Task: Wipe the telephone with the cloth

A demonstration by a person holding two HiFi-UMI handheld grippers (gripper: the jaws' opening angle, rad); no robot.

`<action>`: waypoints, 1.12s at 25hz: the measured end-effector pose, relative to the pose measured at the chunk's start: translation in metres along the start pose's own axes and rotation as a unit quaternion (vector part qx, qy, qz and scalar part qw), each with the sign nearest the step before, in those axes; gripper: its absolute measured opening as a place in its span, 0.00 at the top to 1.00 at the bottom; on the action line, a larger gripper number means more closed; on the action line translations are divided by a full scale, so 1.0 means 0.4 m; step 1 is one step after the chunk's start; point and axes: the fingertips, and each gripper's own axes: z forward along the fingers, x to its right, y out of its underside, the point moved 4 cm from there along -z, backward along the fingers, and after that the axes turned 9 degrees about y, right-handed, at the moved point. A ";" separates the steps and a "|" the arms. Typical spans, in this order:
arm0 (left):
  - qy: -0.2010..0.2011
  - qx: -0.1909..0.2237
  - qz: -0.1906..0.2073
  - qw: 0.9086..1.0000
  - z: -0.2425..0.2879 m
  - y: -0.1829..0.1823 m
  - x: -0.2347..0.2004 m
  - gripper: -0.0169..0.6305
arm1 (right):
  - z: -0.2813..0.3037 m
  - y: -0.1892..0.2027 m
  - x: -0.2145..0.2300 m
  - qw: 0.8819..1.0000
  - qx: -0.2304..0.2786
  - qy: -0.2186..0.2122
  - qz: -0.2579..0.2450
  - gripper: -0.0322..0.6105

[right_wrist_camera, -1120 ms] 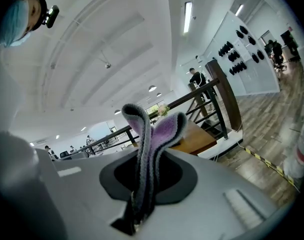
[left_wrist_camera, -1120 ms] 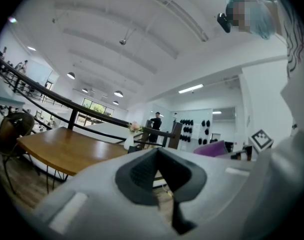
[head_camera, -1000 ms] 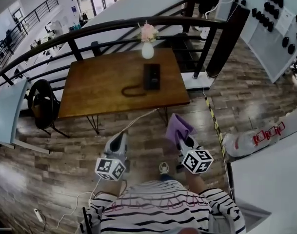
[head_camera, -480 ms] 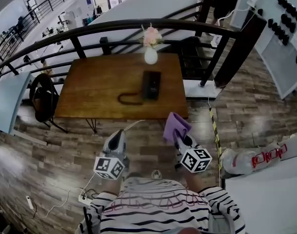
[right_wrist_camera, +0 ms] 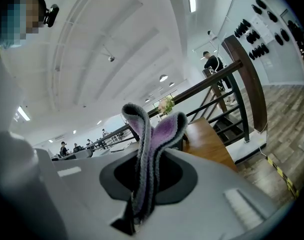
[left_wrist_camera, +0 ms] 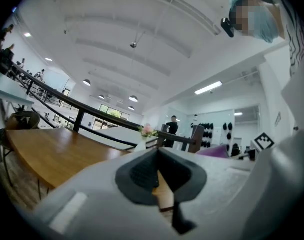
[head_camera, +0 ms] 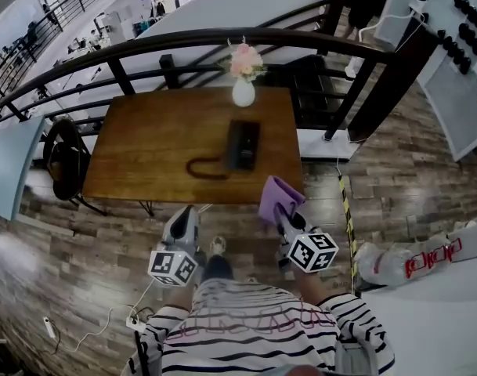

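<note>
A black telephone (head_camera: 243, 144) lies on the wooden table (head_camera: 144, 139), its coiled cord (head_camera: 203, 168) looping off to the left. My right gripper (head_camera: 279, 207) is shut on a folded purple cloth (head_camera: 278, 197) (right_wrist_camera: 151, 143) and hovers just off the table's near right corner. The cloth stands up out of the jaws in the right gripper view. My left gripper (head_camera: 187, 225) (left_wrist_camera: 157, 176) is shut with nothing in it, held below the table's near edge. Both grippers are short of the telephone.
A white vase of pink flowers (head_camera: 243, 77) stands at the table's far edge, behind the telephone. A black curved railing (head_camera: 183, 41) runs behind the table. A chair with a dark bag (head_camera: 64, 163) sits at the left end. Cables and a power strip (head_camera: 132, 319) lie on the wood floor.
The view has moved closer to the table. Both grippers have come forward towards its near edge, the right one still holding the cloth.
</note>
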 end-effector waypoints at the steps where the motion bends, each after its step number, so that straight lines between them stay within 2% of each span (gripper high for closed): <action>1: 0.002 -0.001 -0.003 1.000 0.024 -0.005 -0.022 0.97 | 0.024 -0.009 -0.002 1.000 0.000 0.001 0.000 0.89; 10: 0.063 -0.016 -0.002 0.998 0.233 -0.092 -0.209 0.97 | 0.264 -0.085 -0.040 0.999 0.010 0.032 0.007 0.89; 20: 0.090 -0.037 -0.007 0.995 0.348 -0.123 -0.413 0.97 | 0.538 -0.118 -0.067 0.998 0.012 0.054 0.008 0.89; 28: 0.115 -0.050 -0.010 0.992 0.398 -0.120 -0.542 0.97 | 0.744 -0.107 -0.075 0.998 0.006 0.068 -0.003 0.89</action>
